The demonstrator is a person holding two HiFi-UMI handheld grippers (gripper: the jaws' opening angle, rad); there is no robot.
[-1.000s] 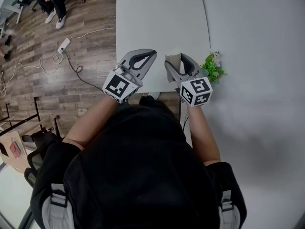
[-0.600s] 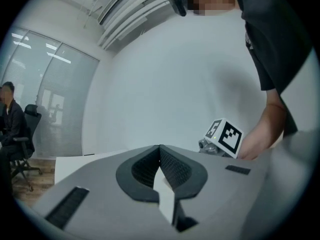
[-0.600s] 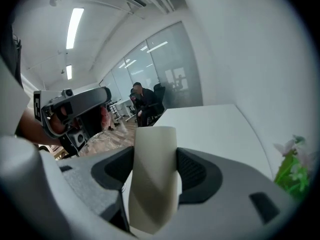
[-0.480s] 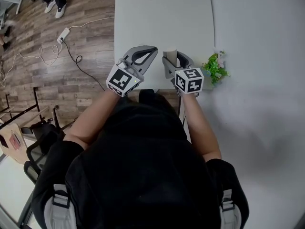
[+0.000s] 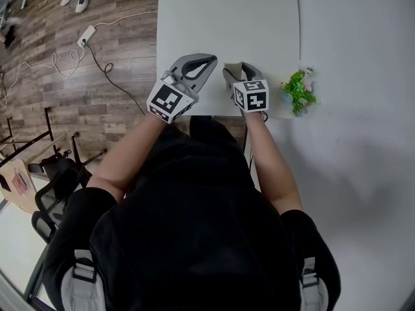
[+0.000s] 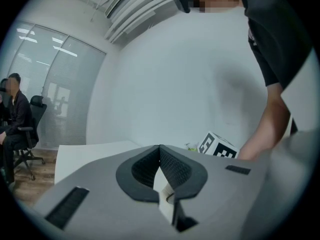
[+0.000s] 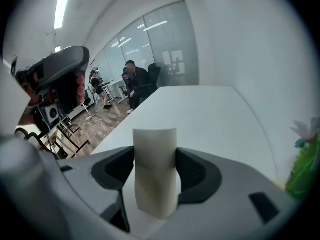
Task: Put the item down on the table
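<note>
Just left of the small green plant (image 5: 298, 91), at the white table's (image 5: 227, 18) near edge, the right gripper (image 5: 237, 70) clamps an upright cream tube (image 7: 155, 174). Further left, the left gripper (image 6: 160, 148) has its jaws meeting tip to tip — nothing between.

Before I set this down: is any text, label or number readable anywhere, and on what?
None: no words or numbers can be read in any view.
Left cube, right cube: black-and-white square markers only, no letters.
Cream item in the right gripper: plain, no label on the sides that show.
</note>
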